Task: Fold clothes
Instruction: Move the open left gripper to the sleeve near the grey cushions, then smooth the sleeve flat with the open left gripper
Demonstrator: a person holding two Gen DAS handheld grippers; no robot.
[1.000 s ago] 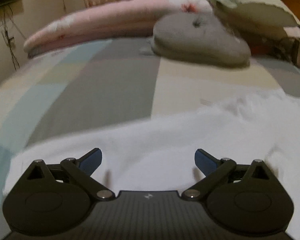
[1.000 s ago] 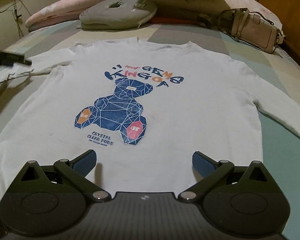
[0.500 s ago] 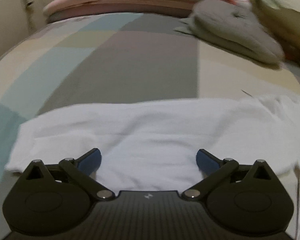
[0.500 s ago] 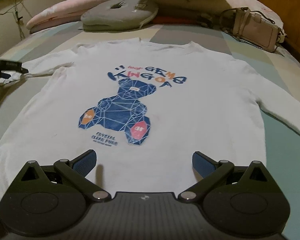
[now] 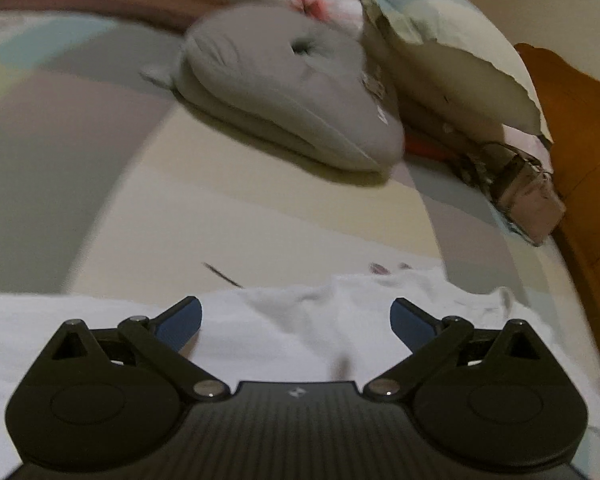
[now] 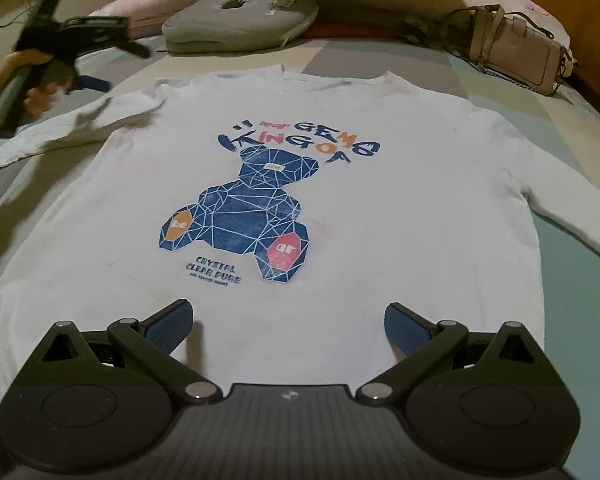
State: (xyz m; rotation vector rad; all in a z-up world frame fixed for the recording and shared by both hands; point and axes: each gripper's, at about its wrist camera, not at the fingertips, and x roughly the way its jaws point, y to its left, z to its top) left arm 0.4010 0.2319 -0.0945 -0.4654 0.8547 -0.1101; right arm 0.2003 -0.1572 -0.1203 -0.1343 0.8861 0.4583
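Blue ribbed pads tip both tools, and each stands wide apart with nothing between them. Since half a second ago the left tool [image 5: 296,322] has swung from the sleeve's cuff towards the shoulder, so the grey ring cushion [image 5: 288,88] and the handbag [image 5: 520,188] now fill its view; from the right wrist it [image 6: 88,56] hangs above the left sleeve. The right tool [image 6: 288,326] hovers unmoved over the near hem. Soft white sweatshirt [image 6: 380,208], printed with a faceted blue bear, lies flat and face up on the pastel patchwork bed [image 5: 220,208].
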